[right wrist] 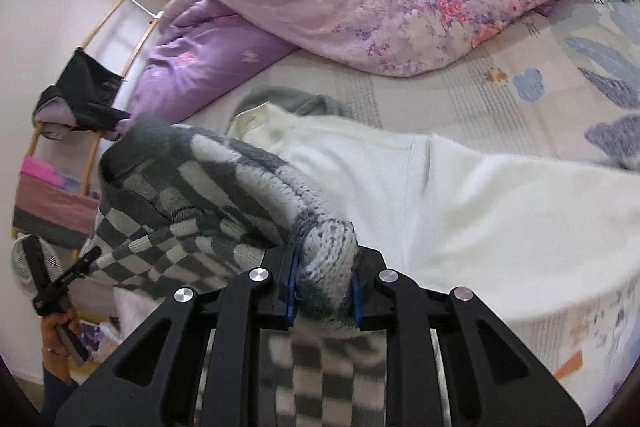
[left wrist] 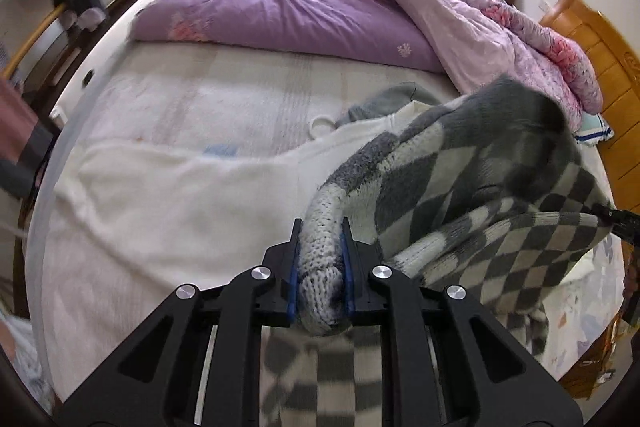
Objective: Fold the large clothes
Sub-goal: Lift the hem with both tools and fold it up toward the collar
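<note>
Knitted and checked grey, the sweater (left wrist: 480, 195) hangs bunched above the bed (left wrist: 200, 99), its ribbed edge pinched by both the left gripper (left wrist: 322, 267) and right gripper (right wrist: 325, 281), so I judge folding barely begun: no fold shows.

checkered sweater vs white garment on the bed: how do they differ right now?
The checkered sweater is grey-and-white diamond knit; the white garment is plain cream.
The sweater is lifted and bunched, while the white garment lies spread on the bed.
The left gripper and right gripper are each clamped on the sweater's ribbed edge; neither touches the white garment.
Both are soft, large clothes.
</note>
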`<action>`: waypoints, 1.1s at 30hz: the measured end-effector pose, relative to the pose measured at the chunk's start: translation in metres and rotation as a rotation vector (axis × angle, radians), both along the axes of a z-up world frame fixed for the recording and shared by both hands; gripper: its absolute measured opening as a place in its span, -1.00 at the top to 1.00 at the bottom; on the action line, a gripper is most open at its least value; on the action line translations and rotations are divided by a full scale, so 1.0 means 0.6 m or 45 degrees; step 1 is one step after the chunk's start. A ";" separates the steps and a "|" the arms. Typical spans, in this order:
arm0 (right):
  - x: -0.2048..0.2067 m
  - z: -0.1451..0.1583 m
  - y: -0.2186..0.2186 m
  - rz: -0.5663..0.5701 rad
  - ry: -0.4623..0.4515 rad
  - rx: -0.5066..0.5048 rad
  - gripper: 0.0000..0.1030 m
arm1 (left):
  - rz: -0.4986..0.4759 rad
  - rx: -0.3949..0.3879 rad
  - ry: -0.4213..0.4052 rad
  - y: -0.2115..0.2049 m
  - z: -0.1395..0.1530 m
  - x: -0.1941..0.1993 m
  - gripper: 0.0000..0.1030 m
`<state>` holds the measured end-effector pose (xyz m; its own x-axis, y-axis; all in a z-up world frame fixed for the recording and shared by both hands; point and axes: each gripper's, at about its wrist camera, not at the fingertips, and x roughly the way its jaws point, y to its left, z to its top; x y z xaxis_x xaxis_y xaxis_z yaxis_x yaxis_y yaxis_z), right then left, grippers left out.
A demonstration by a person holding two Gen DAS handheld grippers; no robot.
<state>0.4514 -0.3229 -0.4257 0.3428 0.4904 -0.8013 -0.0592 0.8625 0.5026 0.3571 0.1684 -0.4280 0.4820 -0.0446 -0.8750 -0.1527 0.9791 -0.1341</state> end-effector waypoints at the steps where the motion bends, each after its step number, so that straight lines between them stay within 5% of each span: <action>1: -0.022 0.007 -0.004 0.011 0.001 0.005 0.65 | 0.008 -0.008 0.000 -0.002 0.001 -0.021 0.70; 5: -0.129 0.023 -0.017 0.035 0.034 -0.001 0.65 | 0.063 -0.059 0.033 -0.003 -0.003 -0.144 0.71; 10: -0.266 -0.005 -0.034 0.001 0.174 -0.022 0.66 | 0.177 -0.229 0.182 0.009 -0.067 -0.292 0.71; 16: -0.410 -0.123 -0.041 -0.049 0.434 -0.144 0.68 | 0.288 -0.339 0.407 0.014 -0.195 -0.428 0.72; 20: -0.463 -0.199 -0.031 -0.075 0.472 -0.227 0.65 | 0.290 -0.367 0.407 0.013 -0.242 -0.462 0.70; 22: -0.476 -0.194 -0.025 -0.106 0.441 -0.258 0.49 | 0.245 -0.329 0.361 0.004 -0.227 -0.468 0.65; 24: -0.492 -0.178 -0.019 -0.117 0.430 -0.363 0.07 | 0.255 -0.381 0.317 0.008 -0.215 -0.480 0.53; 25: -0.505 -0.168 -0.021 -0.130 0.419 -0.391 0.00 | 0.287 -0.402 0.303 0.012 -0.205 -0.492 0.21; 26: -0.519 -0.160 -0.026 -0.153 0.417 -0.394 0.00 | 0.320 -0.416 0.296 0.015 -0.198 -0.503 0.09; 28: -0.540 -0.149 -0.037 -0.227 0.434 -0.337 0.00 | 0.382 -0.497 0.256 0.018 -0.184 -0.531 -0.01; 29: -0.551 -0.145 -0.041 -0.290 0.448 -0.236 0.00 | 0.416 -0.546 0.241 0.019 -0.181 -0.543 -0.23; 33: -0.581 -0.174 -0.047 -0.498 0.502 0.179 -0.01 | 0.464 -0.728 0.194 -0.001 -0.185 -0.543 -0.34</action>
